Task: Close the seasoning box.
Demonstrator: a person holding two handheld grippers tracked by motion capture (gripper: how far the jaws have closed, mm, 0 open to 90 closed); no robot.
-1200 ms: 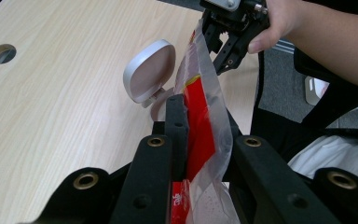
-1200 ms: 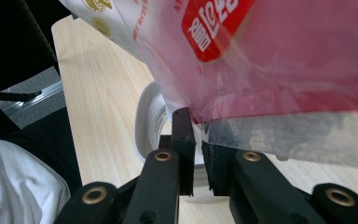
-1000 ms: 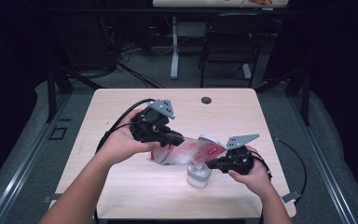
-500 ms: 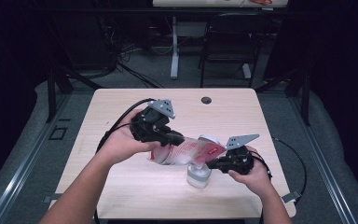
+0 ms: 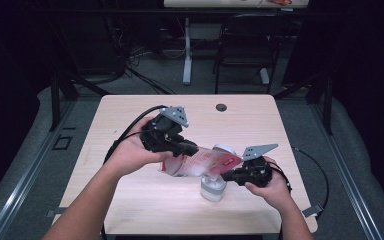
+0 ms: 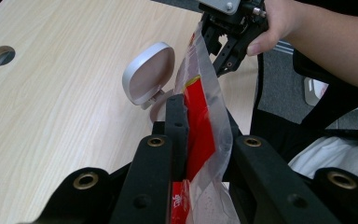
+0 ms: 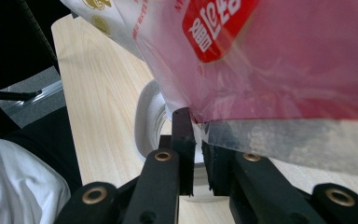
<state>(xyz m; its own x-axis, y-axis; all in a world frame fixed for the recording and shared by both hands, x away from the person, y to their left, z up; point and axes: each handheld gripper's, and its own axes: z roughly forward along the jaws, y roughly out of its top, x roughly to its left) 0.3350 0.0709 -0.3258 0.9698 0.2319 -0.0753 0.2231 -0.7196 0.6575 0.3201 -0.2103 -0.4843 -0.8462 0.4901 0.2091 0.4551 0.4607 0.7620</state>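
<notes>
Pale wood covers the desk [image 5: 130,200], which stands on a grey floor with one dark chair [image 5: 245,45] behind it. On the desk there is one clear plastic bag with red print [image 5: 200,163], one small white container [image 5: 213,187] with its round hinged lid [image 6: 149,73] flipped up, and one cable hole [image 5: 221,107]; two grippers work over them.

At the left, the left gripper [image 5: 190,149] has its jaws drawn nearly together and pinches one end of the bag; in the left gripper view the red and clear film [image 6: 200,126] runs straight up between the two black jaws. The bag stretches from this gripper across to the other, held off the desk and sagging slightly in the middle.

At the right, the right gripper [image 5: 228,175] is likewise closed to a narrow gap and clamps the bag's clear sealed edge [image 7: 279,135]. The container stands on the desk just under the bag, close beside the right gripper's jaws.
</notes>
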